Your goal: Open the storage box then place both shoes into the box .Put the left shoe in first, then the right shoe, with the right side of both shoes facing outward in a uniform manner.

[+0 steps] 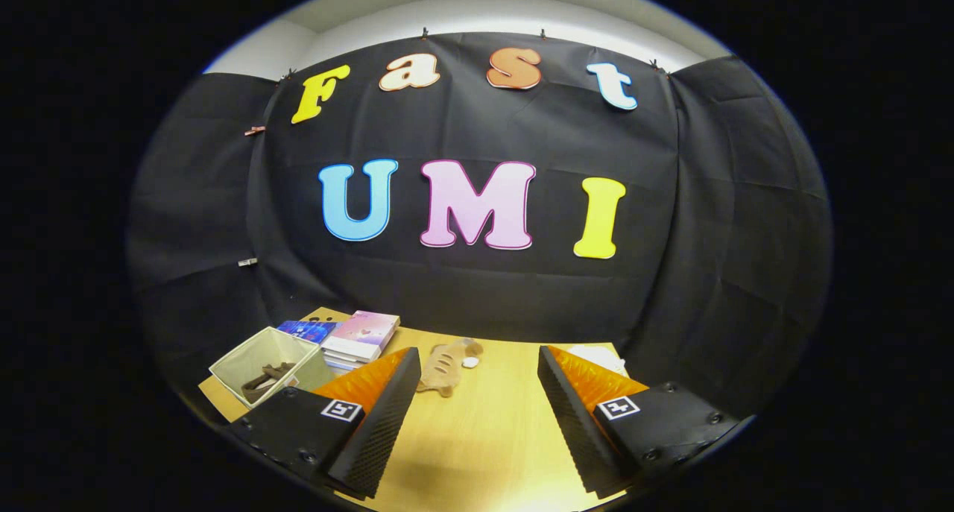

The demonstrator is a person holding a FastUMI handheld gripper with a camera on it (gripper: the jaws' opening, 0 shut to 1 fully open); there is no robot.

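the gripper (477,370) hangs wide open and empty above the yellow wooden table (477,437). the pale fabric storage box (262,364) sits beside the left finger, its top open, something dark inside. i judge it best to approach low and slowly, squaring both fingers to its rim.

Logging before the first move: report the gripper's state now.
Gripper: open, holding nothing, fingers apart above the bare wooden table.
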